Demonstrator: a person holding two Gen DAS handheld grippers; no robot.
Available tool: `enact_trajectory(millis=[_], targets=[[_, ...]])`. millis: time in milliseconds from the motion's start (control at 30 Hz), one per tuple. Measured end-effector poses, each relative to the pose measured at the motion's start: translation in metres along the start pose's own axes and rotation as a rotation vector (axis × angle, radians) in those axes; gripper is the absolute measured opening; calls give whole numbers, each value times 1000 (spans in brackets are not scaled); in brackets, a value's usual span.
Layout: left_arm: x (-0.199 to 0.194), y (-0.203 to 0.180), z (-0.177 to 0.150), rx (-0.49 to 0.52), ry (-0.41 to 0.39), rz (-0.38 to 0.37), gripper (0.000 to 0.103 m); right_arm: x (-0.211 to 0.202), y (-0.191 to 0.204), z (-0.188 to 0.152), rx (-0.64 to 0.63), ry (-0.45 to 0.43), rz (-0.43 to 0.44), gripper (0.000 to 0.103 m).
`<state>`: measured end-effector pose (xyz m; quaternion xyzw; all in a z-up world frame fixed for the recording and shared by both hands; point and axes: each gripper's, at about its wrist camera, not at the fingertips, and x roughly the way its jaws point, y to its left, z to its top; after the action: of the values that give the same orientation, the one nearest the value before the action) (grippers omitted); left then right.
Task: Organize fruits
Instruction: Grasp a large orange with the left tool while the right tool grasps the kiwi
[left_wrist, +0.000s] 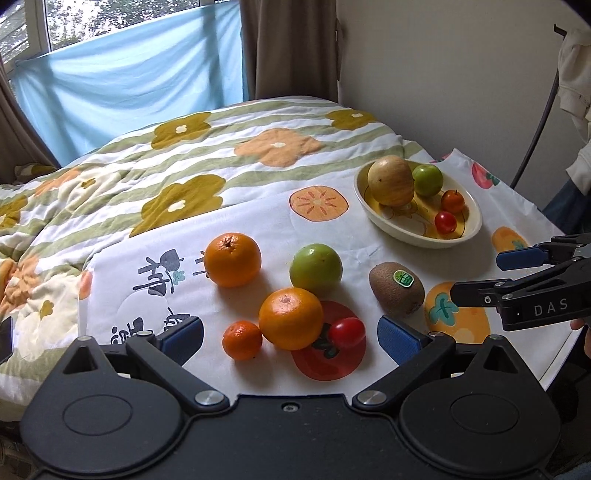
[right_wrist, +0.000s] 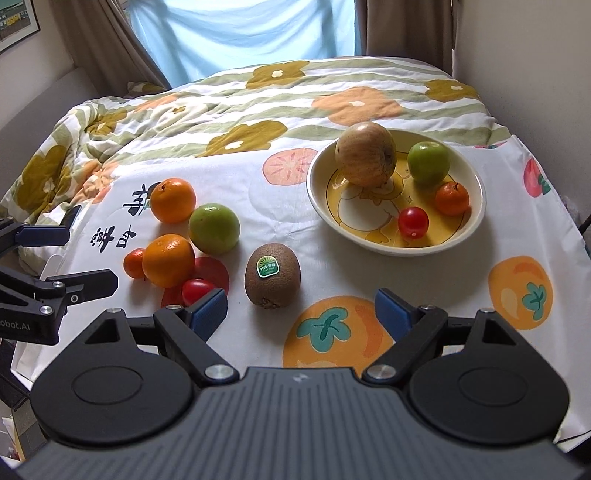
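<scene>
While both tools hover low over the white fruit-print cloth (right_wrist: 343, 258), the left gripper (left_wrist: 290, 339) fills the bottom of its frame with jaws spread wide and empty, and the right gripper (right_wrist: 301, 312) does likewise in its own view. Just beyond the left fingers lie a small orange mandarin (left_wrist: 242, 339), a large round orange (left_wrist: 290, 318) touching it, and a red cherry tomato (left_wrist: 346, 332) at centre frame. Right of these sits the brown fuzzy kiwi with a green sticker (right_wrist: 272, 275), just ahead of the right gripper's gap. Farther back rest a green apple (left_wrist: 316, 266) and a second orange (left_wrist: 232, 259). Toward the upper right, the cream oval bowl (right_wrist: 317, 199) contains a tan pear-like fruit (right_wrist: 365, 154), a green fruit (right_wrist: 428, 162), a small mandarin (right_wrist: 451, 198) and a tomato (right_wrist: 413, 221). Behind lies the flowered striped quilt (left_wrist: 207, 155).
</scene>
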<state>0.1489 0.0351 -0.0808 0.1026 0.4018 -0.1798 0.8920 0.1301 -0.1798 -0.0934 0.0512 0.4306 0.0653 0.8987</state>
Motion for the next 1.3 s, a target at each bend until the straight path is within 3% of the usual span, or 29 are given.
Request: enact_trajectory(millis=[500,700,1167,1300], targets=[[72,24,8,138,128,-160,92,47,13,2,108,53,-62,99],[86,23,10,160,153,-185,87,58,15,4,125,71,-62,98],[97,19,14,193,172,-234,64,69,13,6,136,83,-55,96],[96,17,14,198,171,-228,64,70,14,7,133,81,-48,96]])
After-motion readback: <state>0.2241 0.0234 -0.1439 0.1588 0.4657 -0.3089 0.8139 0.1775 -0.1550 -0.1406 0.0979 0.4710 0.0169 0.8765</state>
